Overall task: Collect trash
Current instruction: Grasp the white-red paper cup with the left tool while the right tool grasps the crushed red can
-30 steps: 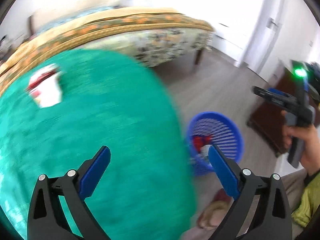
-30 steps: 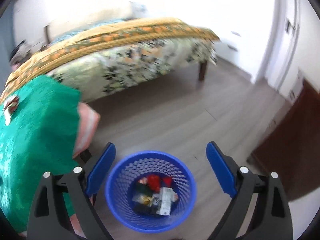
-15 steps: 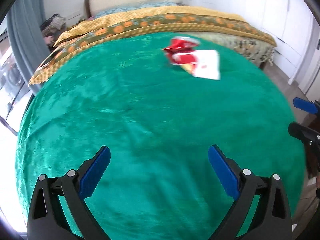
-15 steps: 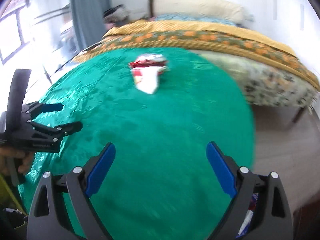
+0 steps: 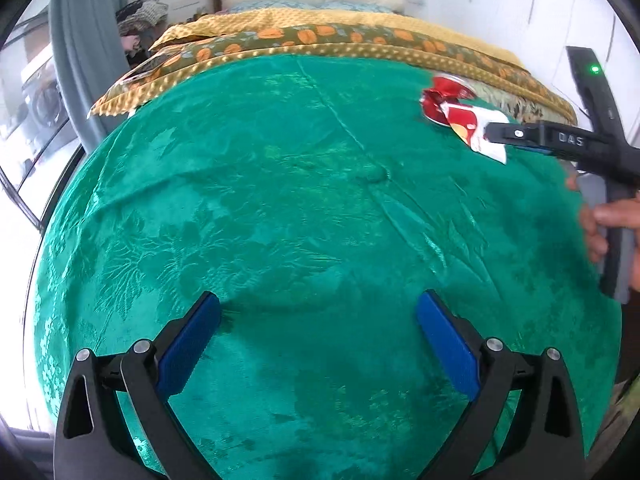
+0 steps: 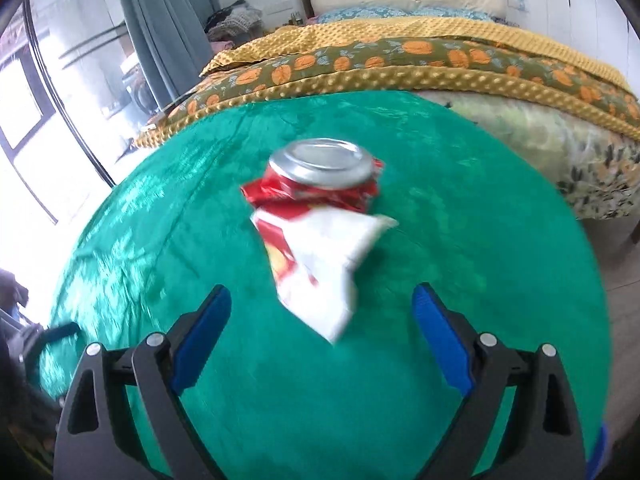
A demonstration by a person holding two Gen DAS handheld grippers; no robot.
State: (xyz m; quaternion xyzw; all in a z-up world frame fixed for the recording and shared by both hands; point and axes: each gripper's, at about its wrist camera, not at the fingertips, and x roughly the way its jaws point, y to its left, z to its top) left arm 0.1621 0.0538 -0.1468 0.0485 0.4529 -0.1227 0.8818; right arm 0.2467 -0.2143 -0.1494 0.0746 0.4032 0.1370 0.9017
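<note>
Right wrist view alone showed you the crushed can's (image 6: 325, 171) silver end facing up, behind the wrapper (image 6: 320, 264) whose long axis ran toward your right gripper (image 6: 320, 330), its jaws wide, closing slightly on nothing

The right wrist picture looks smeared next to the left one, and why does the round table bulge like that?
Right wrist view: motion blur softens the crushed can and white wrapper. Left wrist view: sharper, the green tablecloth weave crisp. Both views: fisheye lens bows the edges, and window glare washes out the left side.

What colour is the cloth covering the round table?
Green tablecloth with a woven leaf pattern, clearest in the left wrist view.
</note>
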